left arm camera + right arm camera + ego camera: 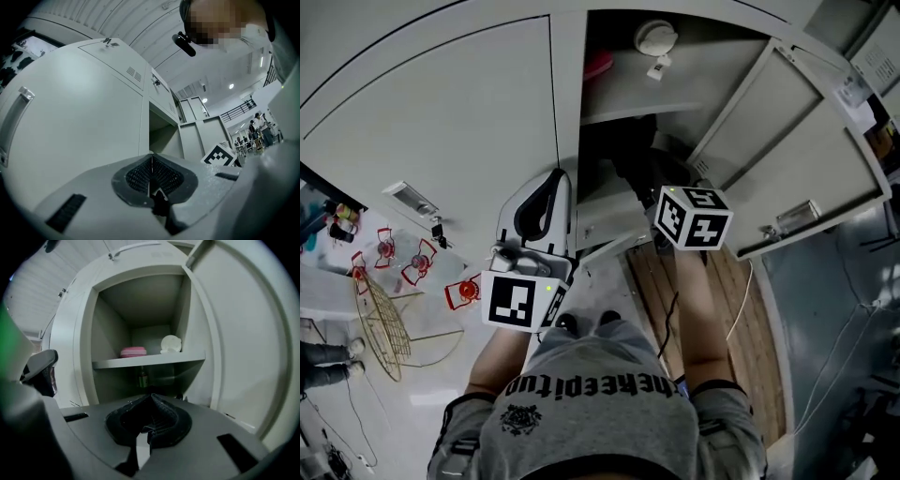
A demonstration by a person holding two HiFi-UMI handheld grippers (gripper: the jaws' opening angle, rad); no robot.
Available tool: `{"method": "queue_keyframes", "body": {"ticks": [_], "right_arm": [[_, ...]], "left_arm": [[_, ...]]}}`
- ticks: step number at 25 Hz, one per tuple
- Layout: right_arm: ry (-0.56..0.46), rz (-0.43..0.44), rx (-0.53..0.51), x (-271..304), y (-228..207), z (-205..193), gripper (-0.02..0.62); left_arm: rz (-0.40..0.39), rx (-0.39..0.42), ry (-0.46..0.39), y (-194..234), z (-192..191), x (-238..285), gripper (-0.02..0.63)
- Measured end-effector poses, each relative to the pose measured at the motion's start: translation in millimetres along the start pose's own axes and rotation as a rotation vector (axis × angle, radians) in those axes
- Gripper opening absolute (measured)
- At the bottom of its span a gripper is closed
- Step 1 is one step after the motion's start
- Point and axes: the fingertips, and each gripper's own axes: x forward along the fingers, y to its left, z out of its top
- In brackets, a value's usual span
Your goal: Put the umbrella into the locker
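Observation:
The grey locker (628, 103) stands open in front of me, its door (787, 159) swung out to the right. I cannot make out the umbrella in any view; the lower compartment is in deep shadow. My right gripper (639, 169) reaches into that shadowed opening below the shelf (150, 360). In the right gripper view its jaws (150, 397) are shut, pads together with nothing between them. The left gripper (549, 187) is held beside the closed neighbouring door (70, 126), and in its own view the left gripper (151, 164) is also shut and empty.
On the shelf lie a pink thing (133, 351) and a white round thing (170, 343). A small bottle (143, 377) stands at the back below it. On the floor to my left are a wire basket (380, 323) and red-and-white items (464, 292). A cable (741, 309) runs under the open door.

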Motion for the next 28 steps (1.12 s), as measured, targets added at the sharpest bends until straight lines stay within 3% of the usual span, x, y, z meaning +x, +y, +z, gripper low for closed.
{"method": "queue_keyframes", "body": {"ticks": [28], "right_arm": [[-0.250, -0.150, -0.025, -119, 8, 31, 0.002]], "left_arm": [[-0.131, -0.046, -0.024, -48, 6, 13, 0.006]]}}
